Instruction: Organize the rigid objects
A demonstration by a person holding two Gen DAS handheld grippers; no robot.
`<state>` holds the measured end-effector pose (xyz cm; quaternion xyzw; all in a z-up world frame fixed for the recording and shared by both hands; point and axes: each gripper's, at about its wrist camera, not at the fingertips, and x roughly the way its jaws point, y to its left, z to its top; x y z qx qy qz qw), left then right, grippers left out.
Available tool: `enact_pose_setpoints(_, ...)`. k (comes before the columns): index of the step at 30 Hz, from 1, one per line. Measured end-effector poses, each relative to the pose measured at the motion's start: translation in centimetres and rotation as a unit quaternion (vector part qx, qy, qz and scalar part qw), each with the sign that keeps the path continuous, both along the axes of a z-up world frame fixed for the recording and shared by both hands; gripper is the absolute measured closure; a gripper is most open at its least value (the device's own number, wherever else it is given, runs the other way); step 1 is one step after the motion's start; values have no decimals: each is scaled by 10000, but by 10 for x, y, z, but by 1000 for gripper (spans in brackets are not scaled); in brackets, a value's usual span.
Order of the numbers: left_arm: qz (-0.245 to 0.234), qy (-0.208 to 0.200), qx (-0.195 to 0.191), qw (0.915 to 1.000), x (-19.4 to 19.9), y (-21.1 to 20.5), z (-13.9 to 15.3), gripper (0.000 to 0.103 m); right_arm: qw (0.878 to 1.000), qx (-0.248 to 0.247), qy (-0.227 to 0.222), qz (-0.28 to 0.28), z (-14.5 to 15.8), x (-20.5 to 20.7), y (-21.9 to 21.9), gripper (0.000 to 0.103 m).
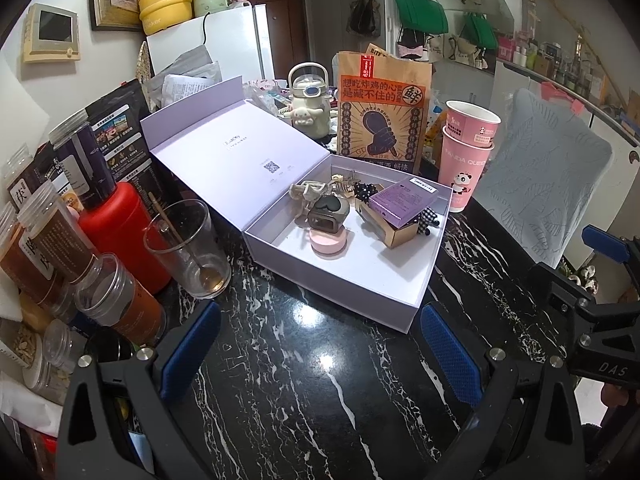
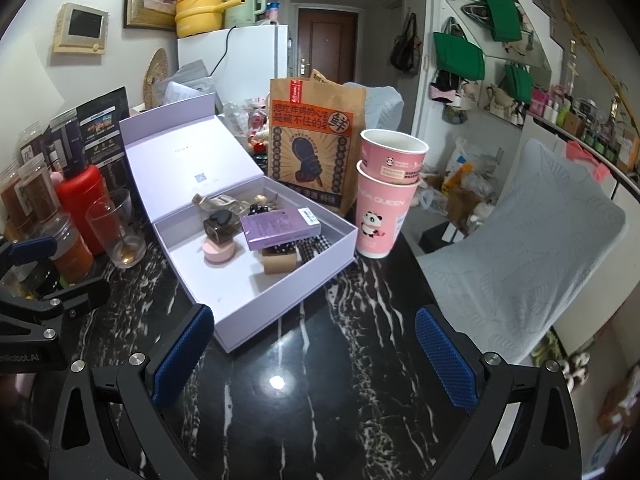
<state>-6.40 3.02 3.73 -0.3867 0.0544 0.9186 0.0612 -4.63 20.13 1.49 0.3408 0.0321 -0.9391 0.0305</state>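
The lavender box is lying open, holding a purple carton and pink compact; "PANDA QUEEN" cups are standing beside it; both tongs are gaping wide, empty.

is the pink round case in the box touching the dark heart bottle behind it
Touching. In the left wrist view the pink round case sits right against the base of the dark heart bottle, with no box floor visible between them; the right wrist view agrees.

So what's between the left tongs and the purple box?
Nothing: only bare black marble table lies between the open left tongs and the purple box, seen in the left wrist view.
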Motion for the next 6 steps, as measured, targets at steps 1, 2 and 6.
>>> enact_pose_setpoints(1, -7, 1, 5, 10000, 0, 0, 0, 1, 10000, -3, -4, -4, 0, 0, 0, 1)
enact_pose_setpoints(2, -16, 7, 6, 10000, 0, 0, 0, 1, 10000, -2, -11, -7, -1, 0, 0, 1)
enact_pose_setpoints(6, -8, -4, 25, 10000, -2, 0, -2, 1, 10000, -1, -28, -19, -2, -1, 1, 1)
